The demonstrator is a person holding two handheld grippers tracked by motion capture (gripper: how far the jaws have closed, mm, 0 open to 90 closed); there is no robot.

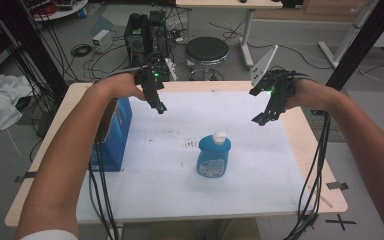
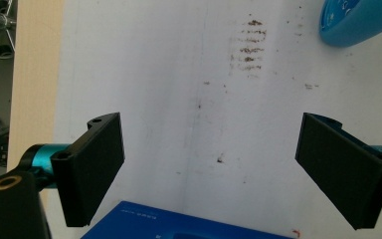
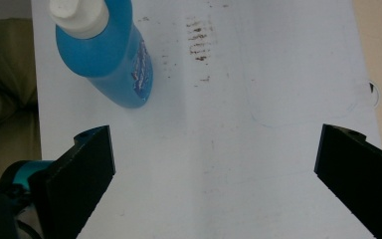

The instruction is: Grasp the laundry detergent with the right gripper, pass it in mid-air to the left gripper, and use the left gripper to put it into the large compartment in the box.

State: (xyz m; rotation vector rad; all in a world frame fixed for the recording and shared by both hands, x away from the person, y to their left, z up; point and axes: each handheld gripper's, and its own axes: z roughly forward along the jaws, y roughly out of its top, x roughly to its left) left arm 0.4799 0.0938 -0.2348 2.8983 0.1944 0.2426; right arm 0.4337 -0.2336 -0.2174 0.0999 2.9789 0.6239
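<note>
Blue box (image 1: 112, 135) stands at tabletop (image 1: 290, 195) left edge, partly behind the person's left forearm. Left gripper (image 1: 160, 107) hovers over the far-left part of the white sheet (image 1: 250, 195), jaws spread wide, nothing between them. Blue bottle (image 1: 214, 156) stands upright mid-sheet, long axis vertical, white cap (image 1: 220, 137) up, nearer the front edge. Right gripper (image 1: 261, 119) hovers far-right, jaws wide apart, empty, well apart from bottle. Left gripper view shows box top (image 2: 179, 224) close below the jaws, bottle base at upper right. Right gripper view shows bottle w/ label side, cap top-left. Brown smudges (image 1: 190, 144) just left of bottle. Open sheet all round bottle.
</note>
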